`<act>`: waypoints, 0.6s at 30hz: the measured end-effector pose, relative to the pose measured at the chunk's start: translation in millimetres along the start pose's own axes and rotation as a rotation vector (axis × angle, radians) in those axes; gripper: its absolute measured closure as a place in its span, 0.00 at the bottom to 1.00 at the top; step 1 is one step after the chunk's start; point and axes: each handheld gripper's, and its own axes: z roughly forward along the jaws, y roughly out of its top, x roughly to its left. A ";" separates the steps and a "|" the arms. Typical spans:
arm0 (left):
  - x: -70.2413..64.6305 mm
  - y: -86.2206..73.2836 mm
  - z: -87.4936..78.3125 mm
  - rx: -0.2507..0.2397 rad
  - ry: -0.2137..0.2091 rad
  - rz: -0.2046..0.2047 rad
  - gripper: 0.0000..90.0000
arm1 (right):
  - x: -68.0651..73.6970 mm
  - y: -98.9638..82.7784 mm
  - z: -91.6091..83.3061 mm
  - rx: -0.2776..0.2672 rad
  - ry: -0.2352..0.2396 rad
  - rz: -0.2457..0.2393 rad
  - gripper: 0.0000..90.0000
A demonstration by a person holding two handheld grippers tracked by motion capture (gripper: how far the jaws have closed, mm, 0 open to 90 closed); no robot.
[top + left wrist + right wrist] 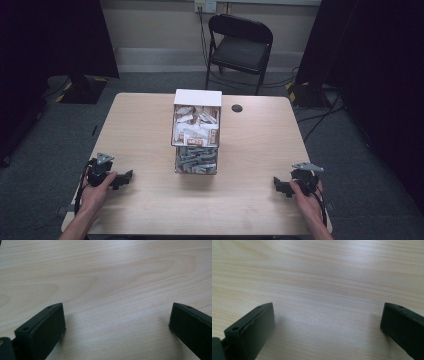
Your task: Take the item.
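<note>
A tall clear box (196,132) stands in the middle of the light wooden table (145,200). White and brown packets fill its upper part, grey packets its lower part, and its white lid is raised at the back. My left gripper (127,176) rests on the table at the front left, held by a hand, jaws pointing right toward the box. My right gripper (276,184) rests at the front right, jaws pointing left. In the left gripper view my left gripper (116,315) is open over bare wood. In the right gripper view my right gripper (327,315) is open too, with nothing between its jaws.
A small dark round hole (237,108) sits in the table behind the box to the right. A black folding chair (239,47) stands beyond the far edge. Dark curtains and cables flank the table on grey carpet.
</note>
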 end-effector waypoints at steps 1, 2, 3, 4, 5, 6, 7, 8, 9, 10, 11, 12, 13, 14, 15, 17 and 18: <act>0.0 0.0 0.0 0.000 0.000 0.000 0.00 | 0.0 0.0 0.0 0.000 0.000 0.000 0.00; 0.1 0.0 0.0 0.000 -0.001 0.000 0.00 | 0.5 0.7 0.6 0.000 -0.002 0.004 0.00; 0.1 0.0 0.0 0.000 -0.001 0.000 0.00 | 0.5 0.7 0.6 0.000 -0.002 0.004 0.00; 0.0 0.0 0.0 0.000 0.000 -0.001 0.00 | 1.3 0.9 0.7 0.001 -0.004 0.008 0.00; 0.1 0.0 0.0 0.000 -0.001 0.000 0.00 | 1.8 0.9 0.6 0.002 -0.002 0.006 0.00; 0.0 0.0 0.1 0.000 -0.001 -0.001 0.00 | 1.9 0.7 0.4 0.002 0.002 0.000 0.00; 0.1 0.0 0.1 0.000 -0.001 -0.001 0.00 | 1.9 0.7 0.2 0.003 0.006 -0.002 0.00; 0.1 0.0 0.1 0.000 -0.001 -0.001 0.00 | 1.9 0.8 0.2 0.002 0.008 -0.001 0.00; 0.1 0.0 0.0 0.001 -0.001 -0.001 0.00 | 2.1 0.9 0.2 0.003 0.009 0.001 0.00; 0.2 0.1 0.1 0.001 -0.004 0.001 0.00 | 2.4 1.1 -0.3 0.006 0.011 -0.002 0.00; 0.2 0.1 0.1 0.001 -0.004 0.001 0.00 | 2.4 1.1 -0.3 0.006 0.011 -0.002 0.00; 0.2 0.1 0.2 0.000 -0.004 -0.001 0.00 | 2.5 1.8 -1.4 0.002 0.015 -0.002 0.06; 0.2 0.1 0.2 0.000 -0.004 -0.001 0.00 | 2.5 1.8 -1.4 0.002 0.015 -0.002 0.06; 0.1 0.1 0.2 0.000 -0.004 -0.001 0.00 | 2.7 2.5 -3.2 -0.009 0.008 0.003 0.16; 0.1 0.1 0.2 0.000 -0.004 -0.001 0.00 | 2.7 2.5 -3.2 -0.009 0.008 0.003 0.16; 0.2 0.1 0.2 0.000 -0.004 -0.001 0.00 | 2.9 2.9 -3.8 -0.007 0.011 0.006 0.15; 0.2 0.0 0.2 0.000 -0.004 -0.001 0.00 | 3.7 3.6 -4.1 -0.006 0.018 0.002 0.16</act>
